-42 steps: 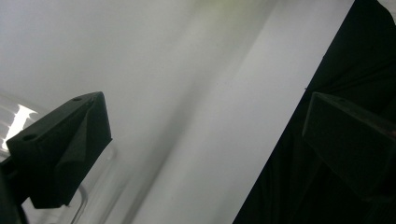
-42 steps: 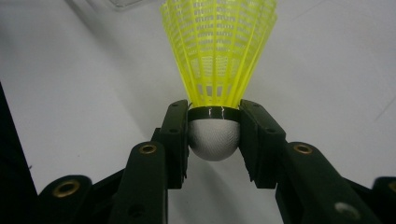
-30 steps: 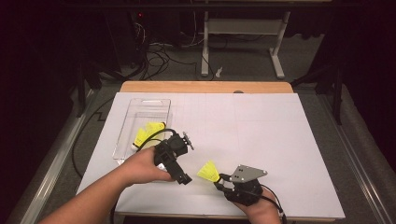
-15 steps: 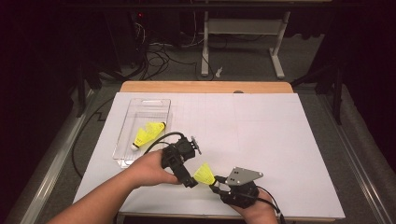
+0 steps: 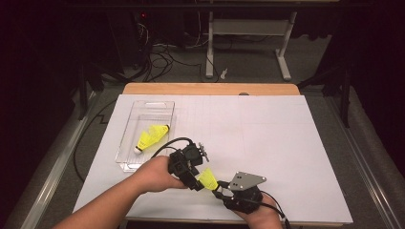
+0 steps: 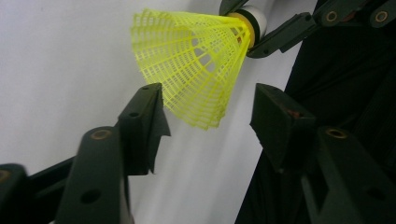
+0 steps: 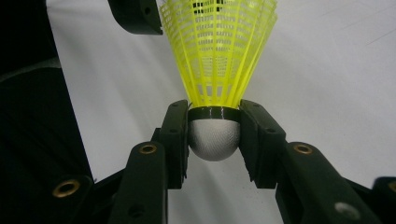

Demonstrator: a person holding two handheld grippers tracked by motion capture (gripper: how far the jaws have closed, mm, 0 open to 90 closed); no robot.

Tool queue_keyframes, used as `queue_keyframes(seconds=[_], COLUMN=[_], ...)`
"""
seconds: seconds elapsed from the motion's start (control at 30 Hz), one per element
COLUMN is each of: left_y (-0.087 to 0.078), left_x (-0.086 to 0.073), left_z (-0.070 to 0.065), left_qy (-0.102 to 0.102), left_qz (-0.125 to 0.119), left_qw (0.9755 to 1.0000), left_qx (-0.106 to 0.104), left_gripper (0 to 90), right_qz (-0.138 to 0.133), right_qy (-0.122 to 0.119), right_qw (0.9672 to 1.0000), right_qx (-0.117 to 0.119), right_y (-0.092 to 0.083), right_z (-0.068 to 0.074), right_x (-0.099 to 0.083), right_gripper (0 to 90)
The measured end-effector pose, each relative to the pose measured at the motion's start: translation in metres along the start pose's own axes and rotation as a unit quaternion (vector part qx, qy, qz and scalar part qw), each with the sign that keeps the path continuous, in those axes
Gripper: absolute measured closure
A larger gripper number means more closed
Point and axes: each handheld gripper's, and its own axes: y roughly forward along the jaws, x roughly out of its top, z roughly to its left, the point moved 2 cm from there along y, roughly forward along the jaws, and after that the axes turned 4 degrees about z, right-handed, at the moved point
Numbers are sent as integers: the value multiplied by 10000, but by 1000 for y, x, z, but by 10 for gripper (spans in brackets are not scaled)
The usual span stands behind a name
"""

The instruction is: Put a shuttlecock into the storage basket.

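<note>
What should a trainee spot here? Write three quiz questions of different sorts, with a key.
1. True or false: the right gripper clamps the yellow shuttlecock by its skirt.
2. Where does the second shuttlecock lie? A: in the clear tray. B: between the right gripper's jaws. C: on the floor.
3. Fill in: the left gripper has its jaws either side of the held shuttlecock's ____.

Key: 1 false, by its white cork. 2 A. 3 skirt; those jaws have just been closing, with the skirt between them, not yet pinched.
</note>
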Motion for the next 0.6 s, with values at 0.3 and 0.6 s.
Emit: queue_keyframes(seconds=[0.3,0.6], left_y=[1,4], left_x=[-3,-6], left_z=[-2,-3], left_qy=[155,316], left_qz=[74,236], left_qw=[9998,9991], left_qx=[-70,-128], left_gripper=[642,798], right_qz=[10,10], right_qy=[0,-20], right_qw=[10000,10000], right_qx=[24,45], right_y=[1,2], right_z=[1,2], right_x=[0,0], right_gripper=[659,659])
